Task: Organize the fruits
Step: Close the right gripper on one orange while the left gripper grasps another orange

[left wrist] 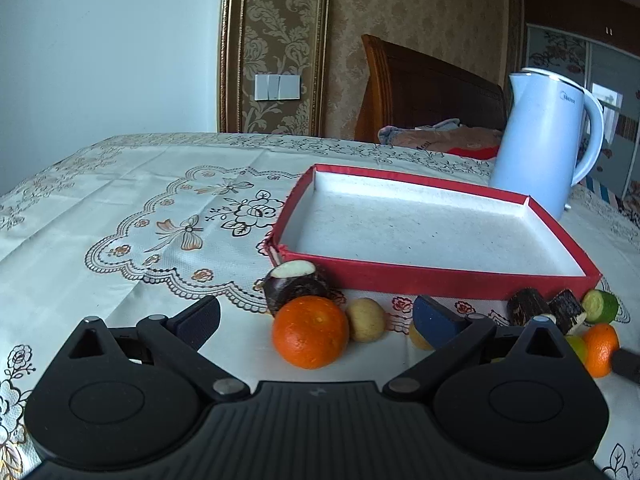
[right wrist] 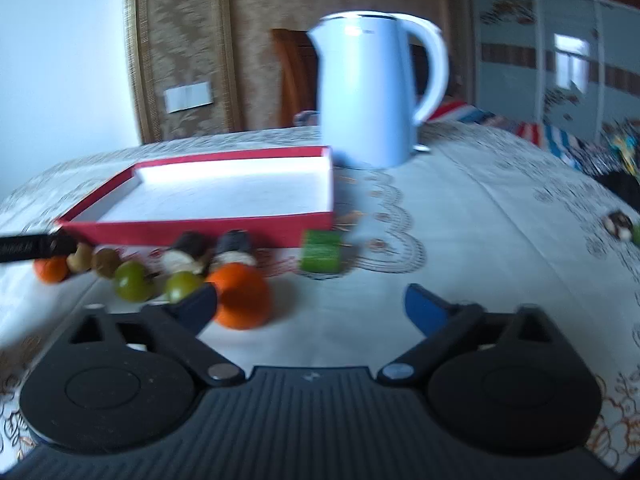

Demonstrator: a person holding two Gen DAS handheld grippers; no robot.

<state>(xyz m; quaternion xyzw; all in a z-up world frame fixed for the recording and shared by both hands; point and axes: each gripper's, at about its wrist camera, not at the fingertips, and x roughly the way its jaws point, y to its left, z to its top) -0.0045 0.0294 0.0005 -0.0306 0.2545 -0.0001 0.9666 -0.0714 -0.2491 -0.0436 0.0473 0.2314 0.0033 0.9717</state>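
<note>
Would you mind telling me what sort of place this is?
Probably a bedroom at home: a wooden headboard with bedding behind the table's patterned tablecloth, damask wallpaper, and a white kettle.

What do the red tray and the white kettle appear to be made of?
Red tray: probably cardboard covered in matte red paper, judging by its thin folded walls, split corner and white, faintly speckled lining. White kettle: smooth, slightly glossy shell, likely plastic, with a thin metallic-looking rim at the top.
</note>
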